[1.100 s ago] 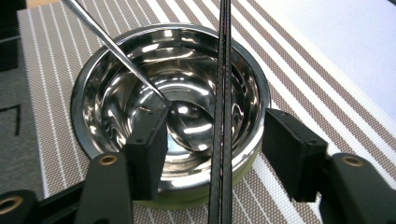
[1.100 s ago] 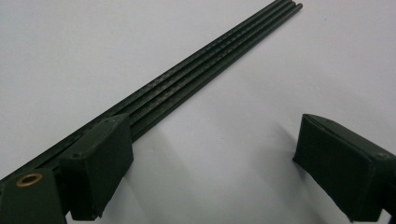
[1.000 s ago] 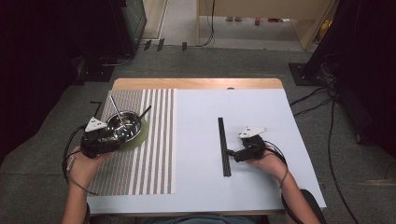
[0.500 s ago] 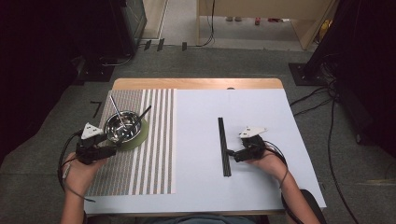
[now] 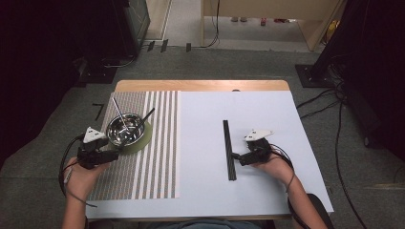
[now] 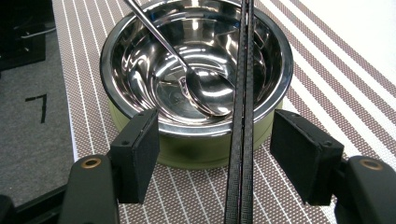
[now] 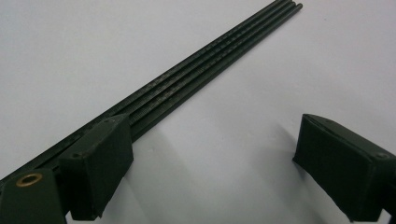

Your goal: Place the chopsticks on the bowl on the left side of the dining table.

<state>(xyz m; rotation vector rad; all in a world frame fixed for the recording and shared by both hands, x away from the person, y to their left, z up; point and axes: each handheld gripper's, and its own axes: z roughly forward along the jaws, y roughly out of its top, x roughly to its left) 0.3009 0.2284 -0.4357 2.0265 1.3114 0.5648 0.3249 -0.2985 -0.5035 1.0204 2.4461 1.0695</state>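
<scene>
1. Left tongs (image 5: 111, 155) apart, nothing clamped, sitting on the brown-and-white striped woven placemat (image 5: 157, 157) just short of the shiny round steel bowl (image 5: 126, 130).
2. In left gripper view: left tongs (image 6: 217, 158) wide open either side of the bowl's near rim (image 6: 196, 126), not touching it.
3. Bowl sitting on an olive-green round coaster (image 5: 144, 138), at the placemat's left part.
4. Long-handled steel spoon (image 6: 201, 86) lying in the bowl, handle leaning out over the far rim.
5. Pair of black chopsticks (image 6: 243, 116) laid across the bowl's rim, near ends running down between the open left tongs.
6. Right tongs (image 5: 237, 158) apart, empty, resting on the white tabletop (image 5: 200, 191) right beside a bundle of black chopsticks (image 5: 229, 148).
7. In right gripper view: bundle (image 7: 196, 70) lying flat, passing behind one tong pad, outside the gap; touching or not, cannot tell.
8. The two chopstick groups well apart.
</scene>
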